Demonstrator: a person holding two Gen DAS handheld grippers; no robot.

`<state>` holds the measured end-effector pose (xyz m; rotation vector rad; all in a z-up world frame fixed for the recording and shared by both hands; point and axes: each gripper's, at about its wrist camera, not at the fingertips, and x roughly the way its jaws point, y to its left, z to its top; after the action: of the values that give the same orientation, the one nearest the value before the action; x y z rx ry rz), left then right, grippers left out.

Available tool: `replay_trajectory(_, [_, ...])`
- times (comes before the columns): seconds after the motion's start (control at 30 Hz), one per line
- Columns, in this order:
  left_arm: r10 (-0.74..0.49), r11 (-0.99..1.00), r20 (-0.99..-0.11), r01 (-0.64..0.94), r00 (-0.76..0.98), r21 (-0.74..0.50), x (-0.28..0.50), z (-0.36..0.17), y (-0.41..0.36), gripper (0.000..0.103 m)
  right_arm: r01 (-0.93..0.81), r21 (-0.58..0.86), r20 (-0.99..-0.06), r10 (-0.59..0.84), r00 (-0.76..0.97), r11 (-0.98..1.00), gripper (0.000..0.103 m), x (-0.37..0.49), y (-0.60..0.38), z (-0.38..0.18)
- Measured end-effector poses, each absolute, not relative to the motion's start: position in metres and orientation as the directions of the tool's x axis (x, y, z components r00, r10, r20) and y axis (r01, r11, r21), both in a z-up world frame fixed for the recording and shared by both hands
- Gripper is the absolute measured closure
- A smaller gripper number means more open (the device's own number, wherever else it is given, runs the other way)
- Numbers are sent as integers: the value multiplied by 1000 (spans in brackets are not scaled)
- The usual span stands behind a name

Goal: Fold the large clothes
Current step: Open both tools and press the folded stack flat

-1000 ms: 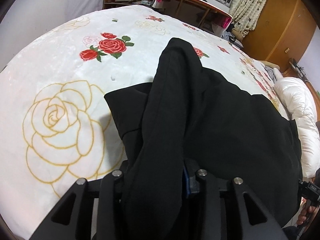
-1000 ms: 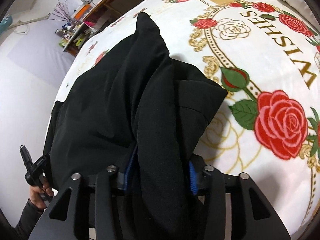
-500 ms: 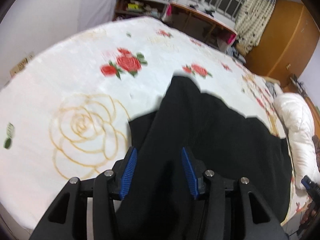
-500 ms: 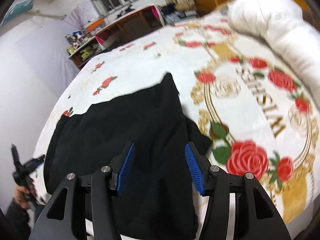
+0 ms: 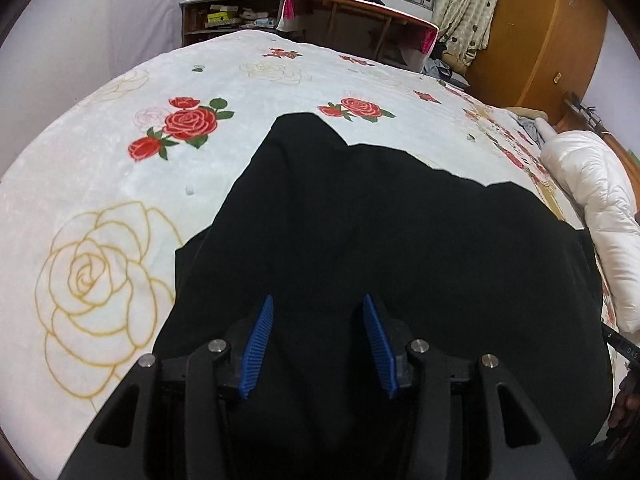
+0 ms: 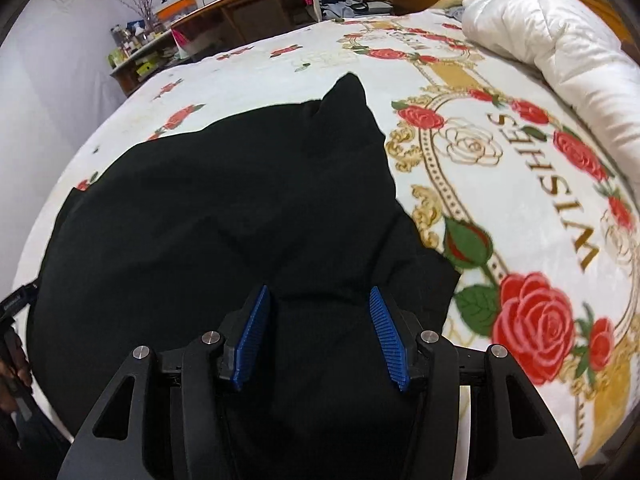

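Note:
A large black garment [image 5: 380,240] lies spread on a white bed blanket with roses [image 5: 120,184]. Its near edge runs under both grippers. My left gripper [image 5: 318,308] is open, its blue pads apart, hovering above the garment's left part with nothing between them. In the right wrist view the same garment [image 6: 224,216] fills the middle, with a folded flap at its right edge. My right gripper [image 6: 320,304] is open and empty above that right part.
A white duvet [image 6: 560,52] lies along the bed's right side. A wooden desk [image 5: 360,16] and cluttered shelves [image 5: 228,12] stand beyond the bed's far edge. A wardrobe [image 5: 552,32] stands at the back right. The blanket [image 6: 520,200] is bare right of the garment.
Both grippers were shut on raised folds of the black garment a second ago. They have opened and let go. The garment has dropped flat on the bed and the grippers have pulled back.

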<state>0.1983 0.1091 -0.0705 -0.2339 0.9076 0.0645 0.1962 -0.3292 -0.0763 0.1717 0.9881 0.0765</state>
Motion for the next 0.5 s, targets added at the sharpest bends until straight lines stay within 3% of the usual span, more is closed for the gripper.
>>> replay_trajectory(0.27, [-127, 974, -736, -55, 665, -218, 242, -37, 75, 54, 3, 177, -779, 138, 612, 984, 50, 231, -324, -39])
replay_trajectory(0.43, [-71, 987, -793, -71, 605, -143, 290, -75, 63, 54, 12, 135, -817, 105, 567, 991, 50, 276, -320, -64])
replay_trajectory(0.5, [-83, 982, -797, -86, 598, -166, 297, -86, 67, 54, -1, 102, -835, 86, 543, 995, 50, 289, -319, -79])
